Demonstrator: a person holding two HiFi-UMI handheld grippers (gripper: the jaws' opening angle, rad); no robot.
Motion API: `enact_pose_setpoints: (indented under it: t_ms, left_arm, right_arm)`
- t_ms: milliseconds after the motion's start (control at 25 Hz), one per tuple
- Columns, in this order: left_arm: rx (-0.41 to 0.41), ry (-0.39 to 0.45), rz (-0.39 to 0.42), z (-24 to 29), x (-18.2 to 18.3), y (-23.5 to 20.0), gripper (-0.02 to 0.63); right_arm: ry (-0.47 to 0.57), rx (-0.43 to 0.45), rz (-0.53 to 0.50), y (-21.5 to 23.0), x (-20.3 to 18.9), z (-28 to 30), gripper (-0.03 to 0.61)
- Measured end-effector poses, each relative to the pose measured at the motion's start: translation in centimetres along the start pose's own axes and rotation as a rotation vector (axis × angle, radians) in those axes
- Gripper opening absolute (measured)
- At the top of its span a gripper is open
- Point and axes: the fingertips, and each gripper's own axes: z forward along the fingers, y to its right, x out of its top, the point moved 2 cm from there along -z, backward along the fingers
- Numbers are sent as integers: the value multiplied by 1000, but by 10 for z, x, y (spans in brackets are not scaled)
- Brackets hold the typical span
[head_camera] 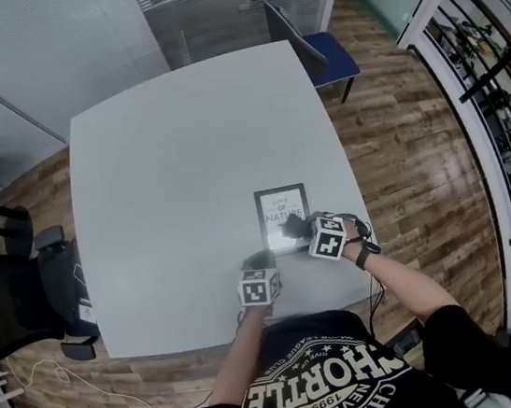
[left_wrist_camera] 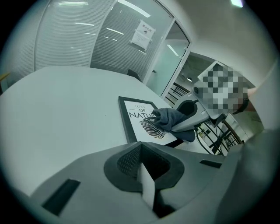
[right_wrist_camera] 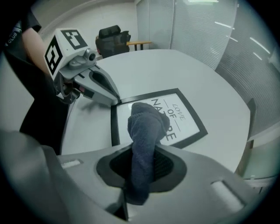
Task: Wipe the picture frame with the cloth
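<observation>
The picture frame [head_camera: 282, 206] is black with a white print and lies flat near the table's front edge; it also shows as the frame [left_wrist_camera: 127, 122] and as the frame [right_wrist_camera: 186, 118]. My right gripper [head_camera: 304, 229] is shut on a dark blue-grey cloth [head_camera: 293, 230]. That cloth [right_wrist_camera: 144, 129] hangs past the jaws and rests on the print's lower part, as the cloth [left_wrist_camera: 169, 118] confirms. My left gripper [head_camera: 261, 260] is shut with nothing in it. Its tip [right_wrist_camera: 116, 100] sits at the frame's near-left corner.
The white table [head_camera: 174, 163] carries only the frame. A blue chair [head_camera: 329, 58] stands at its far right corner and a black office chair [head_camera: 13, 289] at its left. The front table edge [head_camera: 200, 346] is close to the person's body.
</observation>
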Motion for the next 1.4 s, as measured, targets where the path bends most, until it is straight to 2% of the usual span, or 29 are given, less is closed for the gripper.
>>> enact_pose_setpoints:
  t_ms: [160,320,440,600,760,880,1000,1160,1400]
  left_arm:
    - [4,4,-13,-1,2,-1,2]
    - [-9,-17,-69,-2,2,0,2]
    - [9,7,-42,-11,7,-2,2]
    - [37,42,-38,-29,13,-6,2]
    - [83,49,-56,-47,8,-15,2]
    - [106,48,-77,-54,2,-23,2]
    - [110,42,-80,-55,-3,-25,2]
    - [96,44,-63,-54,-1,-20,2]
    - [70,49,-50,-49,5,-8,2]
  right_arm:
    - [30,-4,89,4,-11,-4,74]
    - [10,-19,79,5,-14,-1,74]
    - [40,-14,67,2,5,-8,74]
    - [123,19,-1,-11,51,-10,74]
    - [117,64,-115,-34,85,9,74]
    - [89,68,-176,-43,93,26,74]
    - [73,53,-189,-42,85,28,74]
    - [21,16,-179,-35,48,15,74]
    - [-17,-39,-56,-14,-14,-10,74]
